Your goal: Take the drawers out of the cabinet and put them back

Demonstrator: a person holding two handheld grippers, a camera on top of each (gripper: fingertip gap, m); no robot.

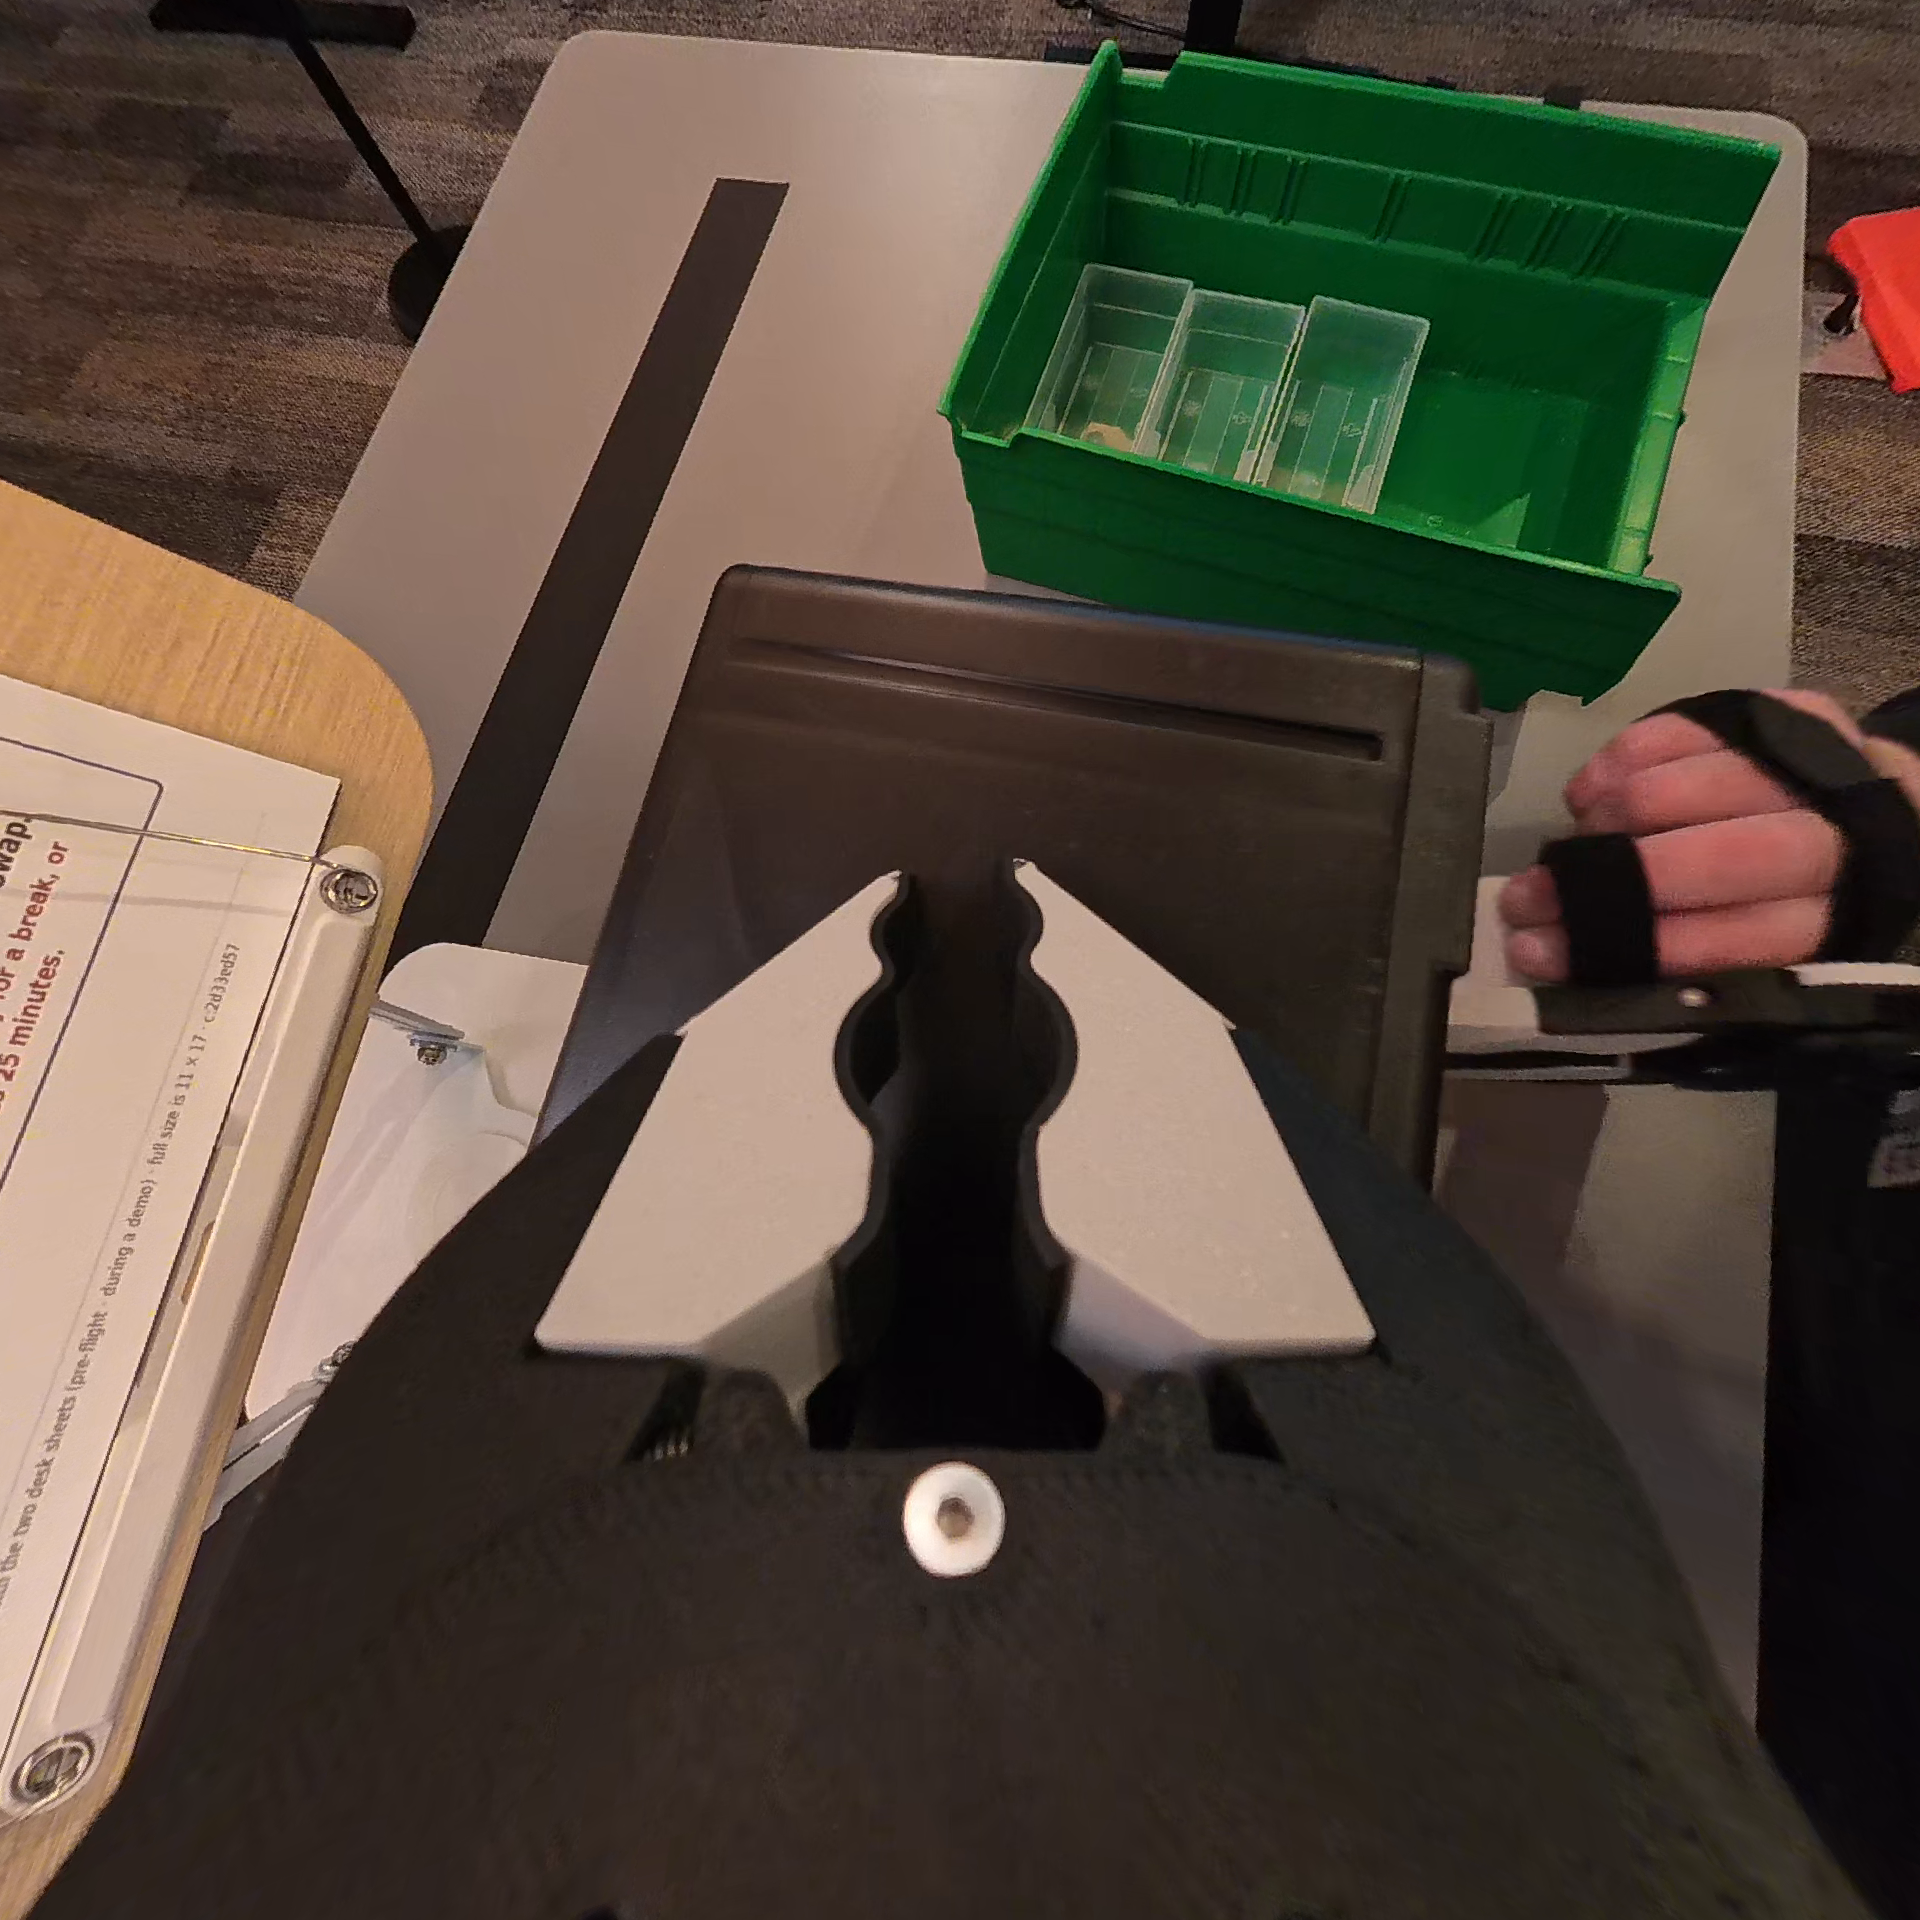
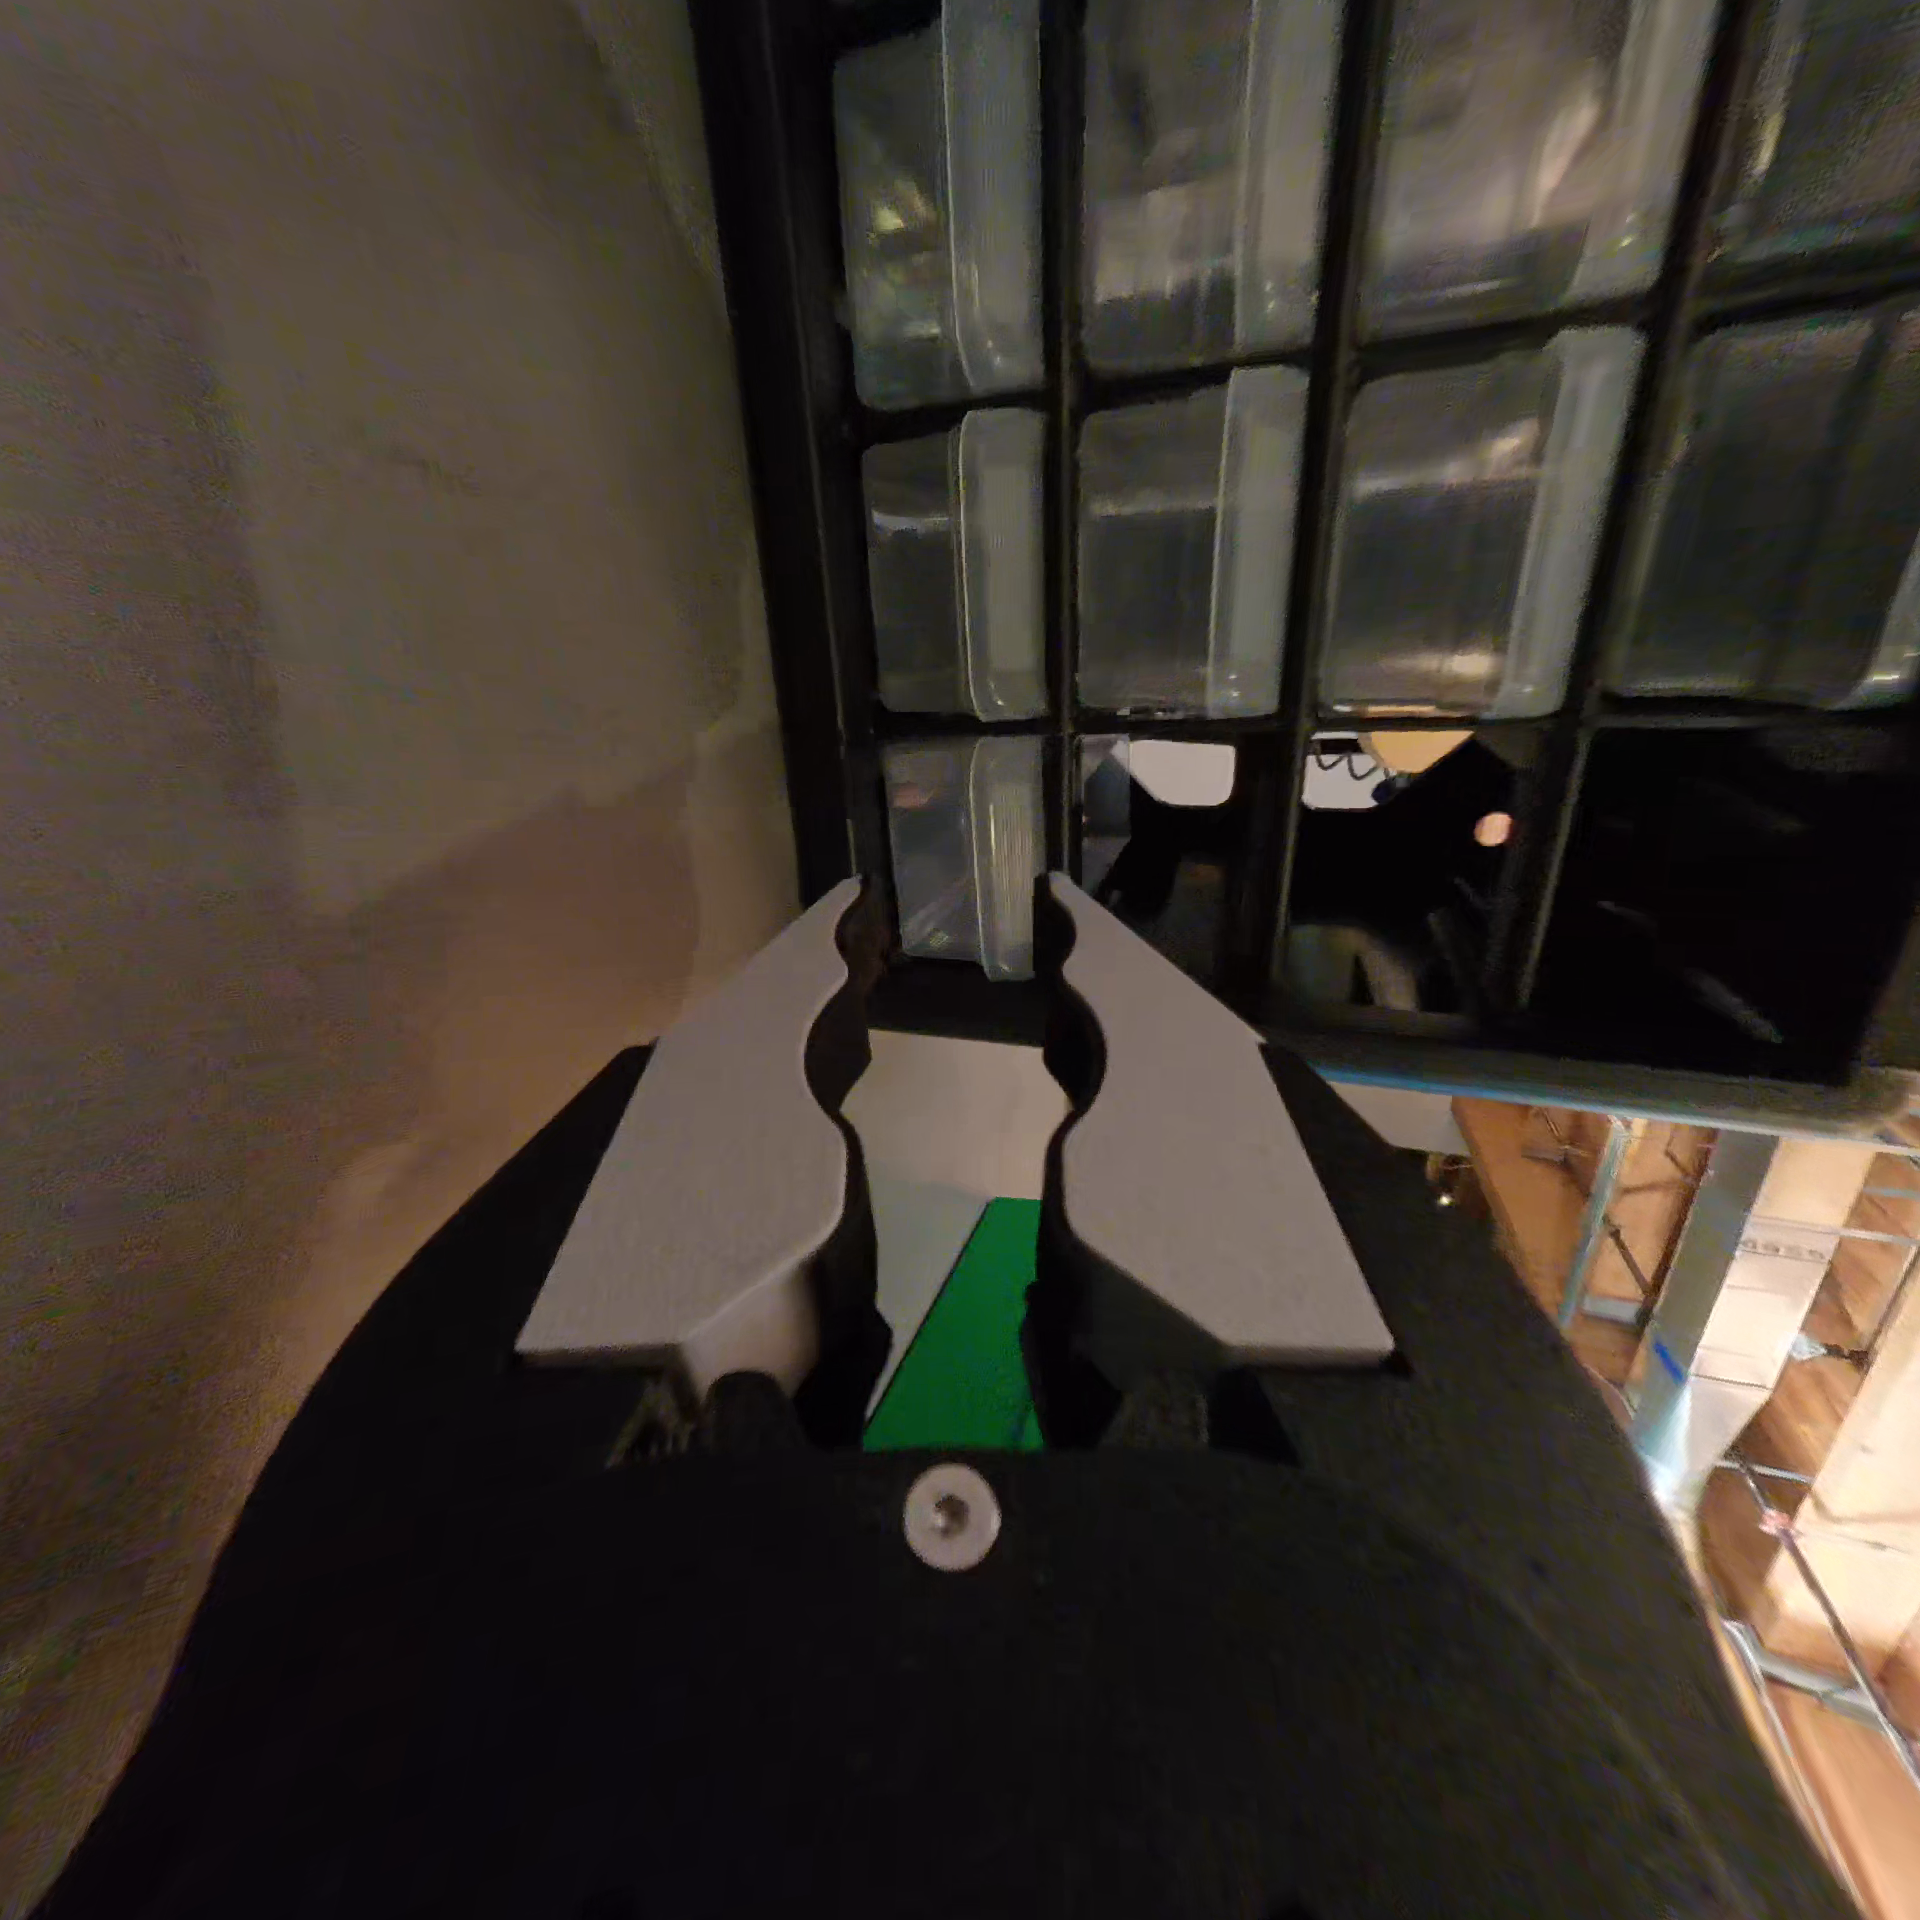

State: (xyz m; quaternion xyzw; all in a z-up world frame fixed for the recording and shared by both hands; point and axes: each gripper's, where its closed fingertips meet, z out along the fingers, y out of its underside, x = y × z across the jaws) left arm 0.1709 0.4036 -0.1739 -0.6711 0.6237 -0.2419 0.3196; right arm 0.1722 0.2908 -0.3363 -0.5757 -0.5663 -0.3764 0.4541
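Observation:
A dark cabinet (image 1: pixel 1039 790) stands on the grey table (image 1: pixel 831 260). My left gripper (image 1: pixel 958 873) hovers over its top with the fingers a narrow gap apart and nothing between them. In the right wrist view the cabinet front (image 2: pixel 790 520) shows a grid of clear drawers, and three cells in one row are empty. My right gripper (image 2: pixel 954 885) has its fingertips on either side of the clear drawer (image 2: pixel 956 831) at the end of that row. A green bin (image 1: pixel 1247 551) behind the cabinet holds three clear drawers (image 1: pixel 1226 384). The bin also shows in the right wrist view (image 2: pixel 966 1340).
A person's hand (image 1: pixel 1704 883) with black straps holds the right gripper's handle beside the cabinet. A wooden table with papers (image 1: pixel 156 1039) is at the left. A black tape strip (image 1: pixel 623 540) runs along the grey table. A red object (image 1: pixel 1881 291) lies far right.

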